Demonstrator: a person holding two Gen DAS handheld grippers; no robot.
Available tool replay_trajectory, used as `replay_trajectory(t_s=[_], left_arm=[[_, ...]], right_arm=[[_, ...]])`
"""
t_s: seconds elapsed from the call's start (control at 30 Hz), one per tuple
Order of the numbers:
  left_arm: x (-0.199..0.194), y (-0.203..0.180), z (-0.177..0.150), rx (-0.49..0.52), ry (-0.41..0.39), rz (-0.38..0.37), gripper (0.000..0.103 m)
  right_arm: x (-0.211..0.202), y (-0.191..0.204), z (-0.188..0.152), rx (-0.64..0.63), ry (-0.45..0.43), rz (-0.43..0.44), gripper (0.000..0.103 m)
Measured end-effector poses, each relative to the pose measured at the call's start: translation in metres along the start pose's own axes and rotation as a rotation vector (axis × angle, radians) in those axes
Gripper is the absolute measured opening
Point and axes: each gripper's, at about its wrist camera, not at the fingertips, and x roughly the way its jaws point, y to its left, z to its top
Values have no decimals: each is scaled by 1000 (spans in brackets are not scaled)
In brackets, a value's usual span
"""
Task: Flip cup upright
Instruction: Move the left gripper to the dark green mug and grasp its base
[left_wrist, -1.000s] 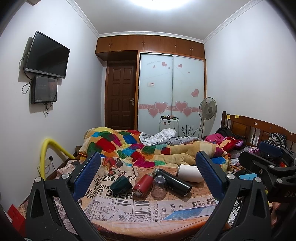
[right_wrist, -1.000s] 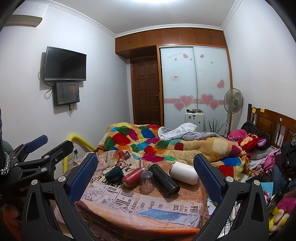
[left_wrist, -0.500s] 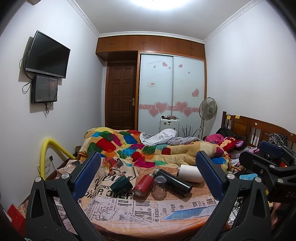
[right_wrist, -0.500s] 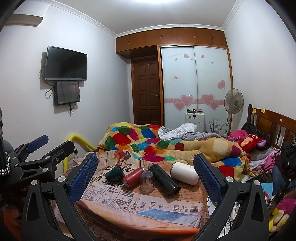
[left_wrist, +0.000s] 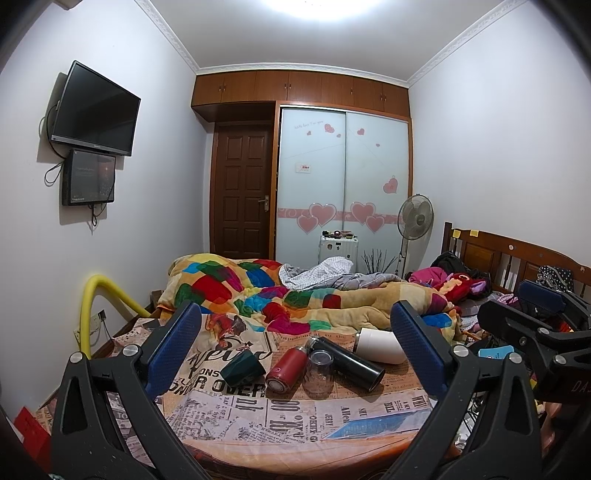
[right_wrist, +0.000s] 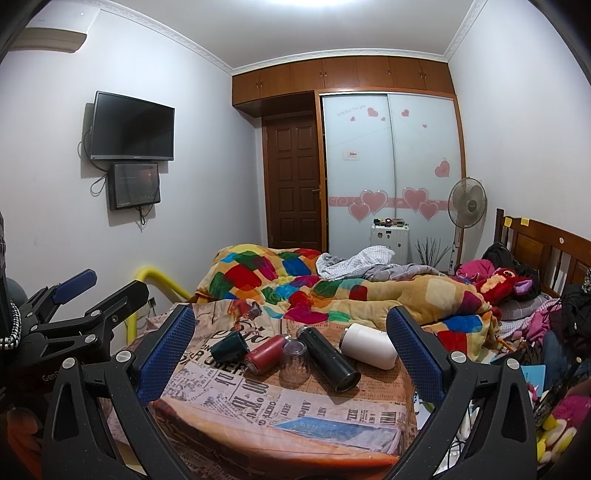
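Note:
On a newspaper-print cloth (left_wrist: 258, 417) lie a dark green cup (left_wrist: 242, 369) on its side, a red flask (left_wrist: 286, 373), a black flask (left_wrist: 347, 360) and a white flask (left_wrist: 378, 345). A clear glass cup (left_wrist: 318, 373) stands mouth down between the flasks. They also show in the right wrist view: green cup (right_wrist: 229, 347), glass cup (right_wrist: 294, 361). My left gripper (left_wrist: 295, 347) is open and empty, well short of the cups. My right gripper (right_wrist: 290, 343) is open and empty, also held back.
A colourful quilt (left_wrist: 295, 295) is heaped behind the cloth. A wooden headboard (left_wrist: 517, 258) and piled clothes are at the right, a yellow rail (left_wrist: 96, 310) at the left. The other gripper shows at each view's edge: right gripper (left_wrist: 535, 325), left gripper (right_wrist: 74, 306).

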Motion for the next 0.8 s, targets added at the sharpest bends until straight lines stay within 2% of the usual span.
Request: replay_trajectory(t_s=[0.23, 0.43, 0.6, 0.8], left_arm=[[4, 3, -3, -2, 9, 2, 103], [26, 13, -13, -25, 57, 8, 103], [64, 33, -29, -49, 144, 32, 103], [142, 64, -69, -23, 341, 82, 103]], right_arm=[[2, 3, -5, -2, 5, 0, 103], [19, -5, -5, -1, 41, -5, 103], [35, -13, -12, 4, 90, -15, 103], [66, -22, -26, 14, 176, -32, 103]])
